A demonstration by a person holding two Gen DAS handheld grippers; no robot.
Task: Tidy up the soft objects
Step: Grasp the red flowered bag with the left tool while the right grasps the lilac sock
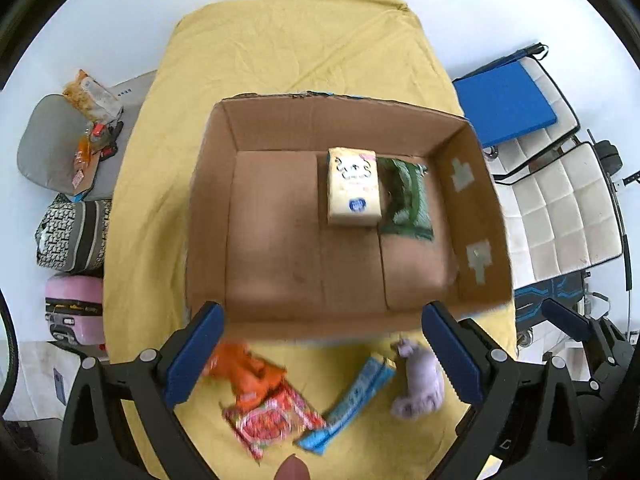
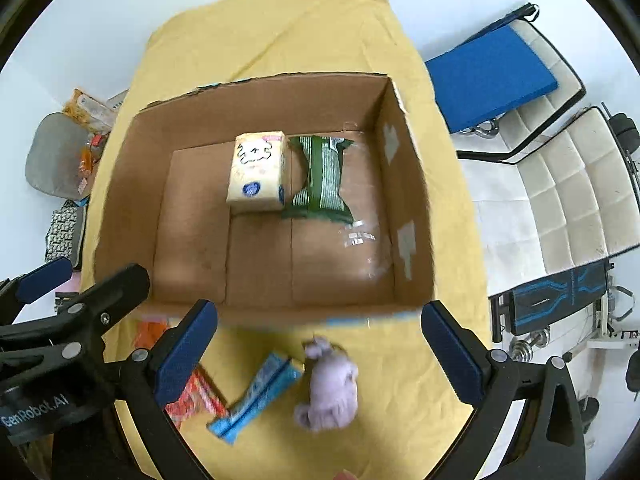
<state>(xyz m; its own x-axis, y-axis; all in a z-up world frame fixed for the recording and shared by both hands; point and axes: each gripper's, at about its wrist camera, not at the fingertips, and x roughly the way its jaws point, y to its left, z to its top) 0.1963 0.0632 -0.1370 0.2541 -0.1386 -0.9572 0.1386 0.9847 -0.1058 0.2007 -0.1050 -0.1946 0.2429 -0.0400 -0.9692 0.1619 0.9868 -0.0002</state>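
An open cardboard box (image 1: 208, 200) (image 2: 412, 216) sits on a yellow cloth (image 1: 280, 48). Inside lie a cream tissue pack (image 1: 353, 187) (image 2: 258, 172) and a green packet (image 1: 406, 200) (image 2: 320, 176). In front of the box lie an orange packet (image 1: 246, 368), a red packet (image 1: 272, 420) (image 2: 200, 394), a blue packet (image 1: 352, 404) (image 2: 256, 396) and a purple plush toy (image 1: 420, 384) (image 2: 330, 388). My left gripper (image 1: 320, 356) is open and empty above these items. My right gripper (image 2: 320, 354) is open and empty above the plush and blue packet.
Left of the table stand a grey cushion with snack bags (image 1: 56, 140), a patterned bag (image 1: 74, 236) and a pink suitcase (image 1: 74, 308). On the right are white chairs (image 1: 560, 208) with a blue board (image 1: 504, 104). The left gripper shows at the right wrist view's left edge (image 2: 60, 320).
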